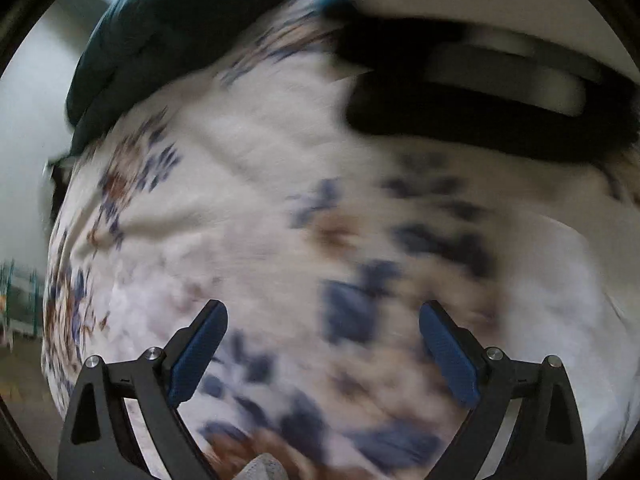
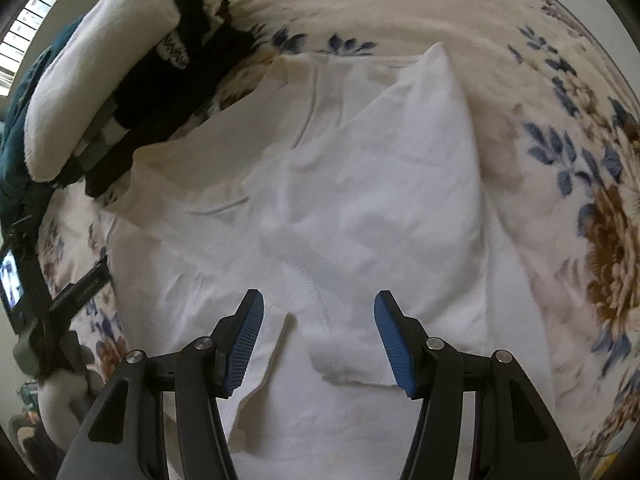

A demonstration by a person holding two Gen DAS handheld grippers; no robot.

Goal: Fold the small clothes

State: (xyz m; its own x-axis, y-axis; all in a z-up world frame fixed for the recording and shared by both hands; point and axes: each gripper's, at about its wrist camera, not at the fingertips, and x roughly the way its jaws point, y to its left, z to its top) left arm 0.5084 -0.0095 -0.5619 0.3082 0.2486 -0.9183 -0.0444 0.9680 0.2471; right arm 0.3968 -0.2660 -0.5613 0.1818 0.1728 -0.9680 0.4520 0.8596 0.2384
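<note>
A white garment (image 2: 340,208) lies spread on the floral bedspread (image 2: 580,152), with one part folded over into a raised point at the top. My right gripper (image 2: 319,336) is open just above the garment's near part, with a folded hem edge between its fingers. My left gripper (image 1: 323,354) is open and empty above the floral bedspread (image 1: 240,200); that view is motion-blurred. A white edge of fabric (image 1: 580,280) shows at its right.
A pile of clothes lies at the back left: a white folded item (image 2: 96,80), a black item (image 2: 172,80) and a dark teal item (image 1: 180,24). A black-and-white striped item (image 1: 480,80) is blurred. A small screen on a stand (image 2: 12,280) is at the bed's left edge.
</note>
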